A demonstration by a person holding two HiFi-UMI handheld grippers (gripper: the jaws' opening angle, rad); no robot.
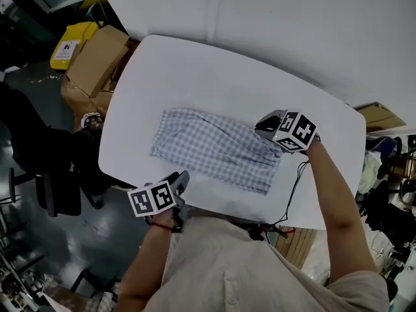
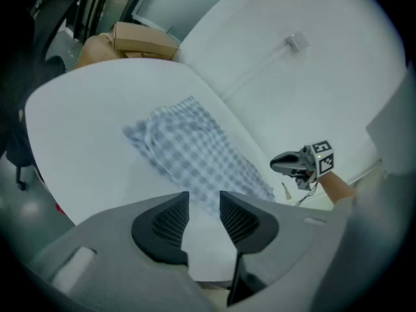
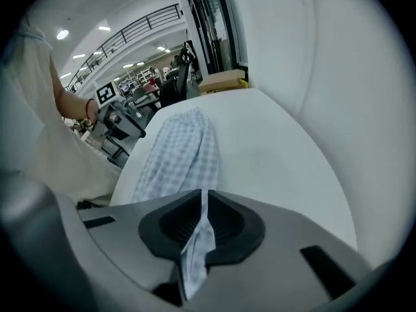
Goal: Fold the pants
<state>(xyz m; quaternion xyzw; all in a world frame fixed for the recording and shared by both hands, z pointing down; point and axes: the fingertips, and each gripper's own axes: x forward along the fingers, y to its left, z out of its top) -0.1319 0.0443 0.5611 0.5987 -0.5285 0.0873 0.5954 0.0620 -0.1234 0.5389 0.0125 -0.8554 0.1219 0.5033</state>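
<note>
The blue-and-white checked pants (image 1: 214,149) lie flat across the middle of the white table (image 1: 195,70). My right gripper (image 1: 263,125) is at their right end, shut on a pinch of the checked fabric, which shows squeezed between the jaws in the right gripper view (image 3: 203,203) while the rest of the pants (image 3: 182,151) stretches away. My left gripper (image 1: 182,181) is at the table's near edge, just short of the pants. In the left gripper view it (image 2: 204,203) is open, with only bare table between the jaws and the pants (image 2: 188,151) ahead of them.
Cardboard boxes (image 1: 97,60) and a yellow bin (image 1: 68,44) stand beyond the table's left end. A black chair (image 1: 52,181) is on the floor at the left. A thin cable (image 1: 296,181) runs over the table's right side.
</note>
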